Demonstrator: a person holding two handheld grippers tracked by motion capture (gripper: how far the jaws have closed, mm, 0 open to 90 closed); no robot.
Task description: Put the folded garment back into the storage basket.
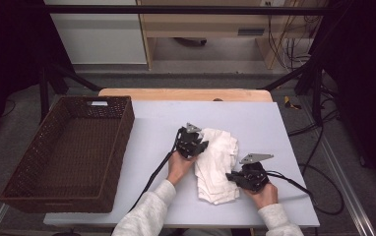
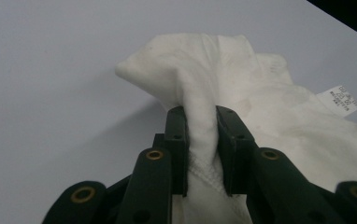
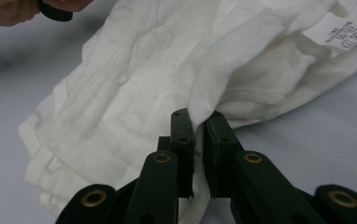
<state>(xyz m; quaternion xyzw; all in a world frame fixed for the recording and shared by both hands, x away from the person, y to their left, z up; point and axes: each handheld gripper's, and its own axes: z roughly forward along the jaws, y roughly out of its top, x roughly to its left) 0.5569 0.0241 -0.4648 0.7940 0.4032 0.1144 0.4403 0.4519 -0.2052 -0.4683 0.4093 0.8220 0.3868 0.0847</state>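
A small care label (image 3: pixel 342 31) was sewn to the white garment (image 1: pixel 218 164), its print too small to read. The left gripper (image 2: pixel 200 135) pinched a fold at the far end, the right gripper (image 3: pixel 197 140) an edge nearer the person; the garment stretched lengthwise between them on the table (image 1: pixel 255 123).

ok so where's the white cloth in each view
High view: the white cloth lies crumpled right of centre on the table, between the two grippers.
Left gripper view: it rises from the jaws at centre and spreads to the right.
Right gripper view: it covers the upper middle, one fold pinched at the jaws.
Shared landmark: the printed care label shows in both gripper views.
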